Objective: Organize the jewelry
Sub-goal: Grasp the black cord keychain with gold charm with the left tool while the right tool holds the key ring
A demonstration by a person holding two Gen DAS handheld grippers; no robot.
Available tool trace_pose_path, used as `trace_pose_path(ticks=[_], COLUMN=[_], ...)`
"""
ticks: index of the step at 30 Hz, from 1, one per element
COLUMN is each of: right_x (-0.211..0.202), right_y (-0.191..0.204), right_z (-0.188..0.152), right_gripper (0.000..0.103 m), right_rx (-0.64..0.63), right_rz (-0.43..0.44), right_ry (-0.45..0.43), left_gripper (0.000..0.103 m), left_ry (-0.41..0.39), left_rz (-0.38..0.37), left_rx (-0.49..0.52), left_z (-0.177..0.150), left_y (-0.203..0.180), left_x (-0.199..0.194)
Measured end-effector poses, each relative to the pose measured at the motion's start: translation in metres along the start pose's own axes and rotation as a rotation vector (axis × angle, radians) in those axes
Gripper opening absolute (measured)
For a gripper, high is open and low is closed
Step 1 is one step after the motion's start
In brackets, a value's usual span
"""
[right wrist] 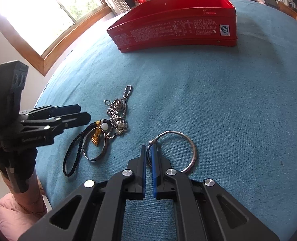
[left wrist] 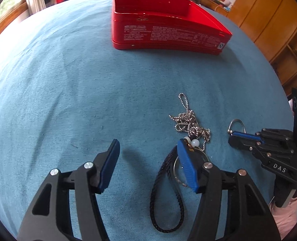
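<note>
The left gripper (left wrist: pixel 146 150) is being held low over the blue cloth (left wrist: pixel 68 92), fingers spread wide, its right finger lying just over the braided cord (left wrist: pixel 164 196) and bangle (right wrist: pixel 96 152). The right gripper (right wrist: pixel 147 150) is being kept nearly closed, a silver ring (right wrist: pixel 180 148) being pinched by its rim between the blue pads (right wrist: pixel 154 160). One ball chain (right wrist: pixel 118 108) is lying tangled beside a gold charm (right wrist: pixel 96 137). One red tin (right wrist: pixel 178 26) is standing open, well apart.
</note>
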State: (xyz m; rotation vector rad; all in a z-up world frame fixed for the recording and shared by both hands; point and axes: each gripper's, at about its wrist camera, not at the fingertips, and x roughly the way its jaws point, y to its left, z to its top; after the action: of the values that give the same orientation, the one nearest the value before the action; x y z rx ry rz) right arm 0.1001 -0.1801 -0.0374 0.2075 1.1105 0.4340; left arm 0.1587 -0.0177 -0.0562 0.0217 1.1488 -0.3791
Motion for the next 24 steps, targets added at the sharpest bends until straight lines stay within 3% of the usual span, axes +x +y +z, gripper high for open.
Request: trace_pose_path(ticks=[17,19,24], right_x=[0.002,0.002,0.003], right_y=[0.002,0.002,0.0], right_z=[0.004,0.005,0.006], right_gripper=[0.004,0.004,0.004], right_rx=[0.005,0.006,0.013], right_rz=[-0.011,-0.01,0.0], right_ry=[0.006,0.005,0.008], left_gripper=[0.06,0.057,0.039], left_ry=[0.052,0.047,0.04], left_rz=[0.033,0.043,0.014], left_rx=[0.093,0.082,0.033], left_z=[0.005,0.008,0.015], left_y=[-0.021,-0.021,-0.015], left_x=[0.025,0.026,0.026])
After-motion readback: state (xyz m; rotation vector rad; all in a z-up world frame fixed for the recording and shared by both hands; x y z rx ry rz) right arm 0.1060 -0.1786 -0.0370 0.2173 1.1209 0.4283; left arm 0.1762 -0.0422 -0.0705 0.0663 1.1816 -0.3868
